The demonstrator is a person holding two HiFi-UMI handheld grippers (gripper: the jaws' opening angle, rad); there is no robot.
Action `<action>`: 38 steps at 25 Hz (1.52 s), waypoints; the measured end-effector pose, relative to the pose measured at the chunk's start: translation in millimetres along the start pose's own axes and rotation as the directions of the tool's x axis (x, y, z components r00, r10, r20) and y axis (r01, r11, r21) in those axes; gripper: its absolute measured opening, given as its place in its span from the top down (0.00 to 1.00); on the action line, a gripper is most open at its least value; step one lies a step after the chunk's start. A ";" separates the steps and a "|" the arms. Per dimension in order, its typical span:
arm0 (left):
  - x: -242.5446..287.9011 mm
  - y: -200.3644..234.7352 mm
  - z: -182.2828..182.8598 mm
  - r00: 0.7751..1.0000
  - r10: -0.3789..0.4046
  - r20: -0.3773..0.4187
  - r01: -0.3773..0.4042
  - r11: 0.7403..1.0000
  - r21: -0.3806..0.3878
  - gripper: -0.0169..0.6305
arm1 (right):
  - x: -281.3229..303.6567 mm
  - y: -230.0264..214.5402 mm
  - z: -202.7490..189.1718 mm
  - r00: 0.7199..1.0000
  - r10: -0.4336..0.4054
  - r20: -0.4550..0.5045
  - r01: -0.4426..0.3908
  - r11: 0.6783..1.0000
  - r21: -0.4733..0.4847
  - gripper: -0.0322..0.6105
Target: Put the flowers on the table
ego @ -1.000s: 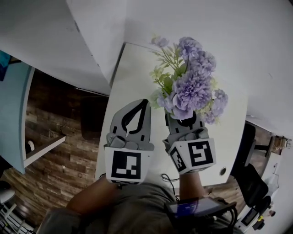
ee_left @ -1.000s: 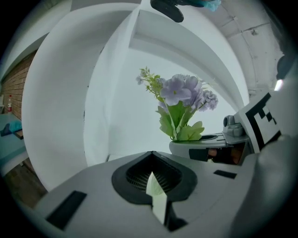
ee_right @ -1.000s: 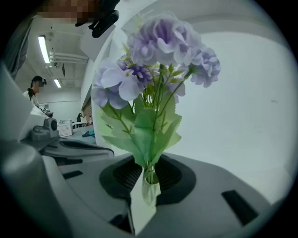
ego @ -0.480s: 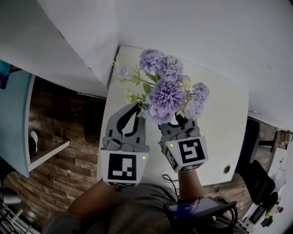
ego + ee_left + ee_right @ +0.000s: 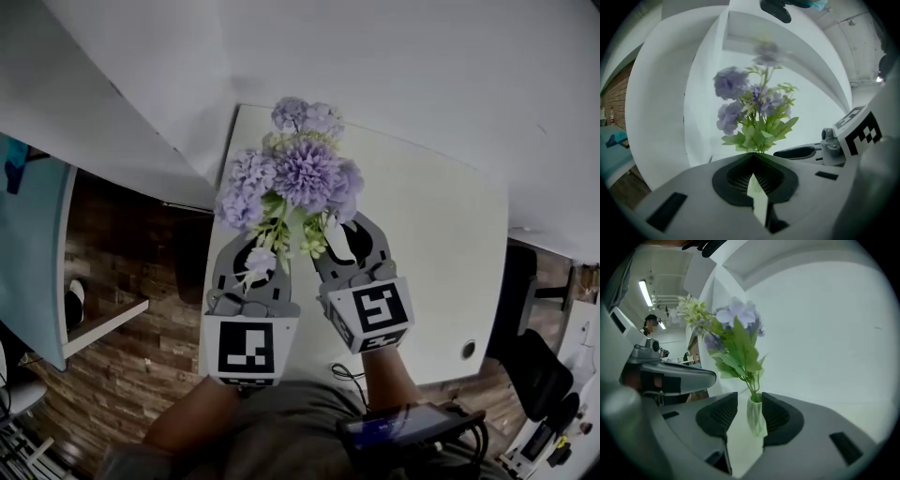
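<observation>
A bunch of purple flowers (image 5: 300, 178) with green leaves stands in a small pale green vase (image 5: 757, 416) over the white table (image 5: 422, 244). My right gripper (image 5: 342, 230) is open. The vase sits between its jaws, close against the right pad, with a gap to the left pad (image 5: 719, 411). My left gripper (image 5: 262, 239) lies beside it with its tips together, shut and holding nothing. In the left gripper view the flowers (image 5: 754, 108) rise just past the tips of the left gripper (image 5: 752, 154). The vase's foot is hidden.
White walls close the table in at the back and left. A wood-pattern floor and a low shelf (image 5: 103, 314) lie to the left, a black chair (image 5: 520, 309) to the right. A cable hole (image 5: 468, 350) is near the table's front right.
The flowers have swung left, from above the right gripper to between the two grippers. The right jaws have spread apart. Both grippers have drawn slightly nearer to me.
</observation>
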State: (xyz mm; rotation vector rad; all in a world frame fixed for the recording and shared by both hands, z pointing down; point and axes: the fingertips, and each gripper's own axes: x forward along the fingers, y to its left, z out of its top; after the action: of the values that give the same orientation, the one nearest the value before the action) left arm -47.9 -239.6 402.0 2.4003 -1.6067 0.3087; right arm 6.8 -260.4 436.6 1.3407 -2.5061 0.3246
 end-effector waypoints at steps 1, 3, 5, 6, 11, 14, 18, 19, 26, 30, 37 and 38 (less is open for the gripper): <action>-1.0 0.2 0.4 1.000 0.002 0.000 -0.002 1.000 0.002 0.96 | 0.1 1.0 -0.4 1.000 0.003 0.000 -0.003 1.000 0.000 0.69; -2.8 0.6 0.4 1.000 0.004 0.000 -0.004 1.000 0.004 0.96 | 0.4 2.6 0.6 1.000 0.006 0.005 -0.006 1.000 0.002 0.69; -3.8 0.4 -0.9 1.000 0.006 -0.003 -0.006 1.000 0.003 0.96 | 0.1 3.7 1.6 1.000 0.009 0.010 -0.009 1.000 0.005 0.69; -3.8 -0.5 -1.7 1.000 0.007 -0.005 -0.007 1.000 0.004 0.96 | -0.4 3.7 1.4 1.000 0.012 0.010 -0.012 1.000 0.004 0.69; -4.0 -9.6 -3.1 1.000 0.001 -0.017 -0.001 1.000 0.018 0.96 | -6.4 0.5 1.6 1.000 0.015 0.013 -0.015 1.000 0.014 0.69; -8.0 -13.4 -3.2 1.000 0.004 -0.018 -0.004 1.000 0.023 0.96 | -11.0 3.4 1.3 1.000 0.022 0.016 -0.023 1.000 0.013 0.69; -19.1 -17.8 -4.8 1.000 0.013 -0.010 -0.012 0.999 0.036 0.96 | -19.6 11.7 -0.6 0.999 0.035 0.020 -0.035 0.999 0.010 0.69; -23.0 -18.8 -5.4 1.000 0.016 -0.010 -0.016 0.999 0.035 0.96 | -22.3 15.0 -0.1 0.999 0.039 0.024 -0.039 0.999 0.009 0.69; -36.6 -39.3 -4.7 1.000 0.026 0.000 -0.026 0.999 0.048 0.96 | -47.0 20.4 0.0 0.997 0.063 0.039 -0.063 0.998 0.003 0.71; -45.3 -50.3 0.1 0.999 0.043 0.020 -0.044 0.998 0.034 0.96 | -66.7 23.8 6.0 0.995 0.075 0.071 -0.075 0.997 -0.002 0.88; -65.9 -69.1 16.4 0.995 0.073 0.075 -0.076 0.996 0.040 0.96 | -106.4 36.2 29.6 0.989 0.094 0.113 -0.089 0.995 -0.050 0.94; -69.5 -71.5 18.7 0.993 0.080 0.083 -0.083 0.996 0.040 0.96 | -111.7 37.7 31.9 0.988 0.097 0.118 -0.091 0.994 -0.055 0.94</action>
State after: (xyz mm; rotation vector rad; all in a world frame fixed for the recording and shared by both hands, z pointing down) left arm -6.9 -158.1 357.6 2.4122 -1.7544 0.2664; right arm 30.1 -163.8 365.6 1.2616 -2.6639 0.2056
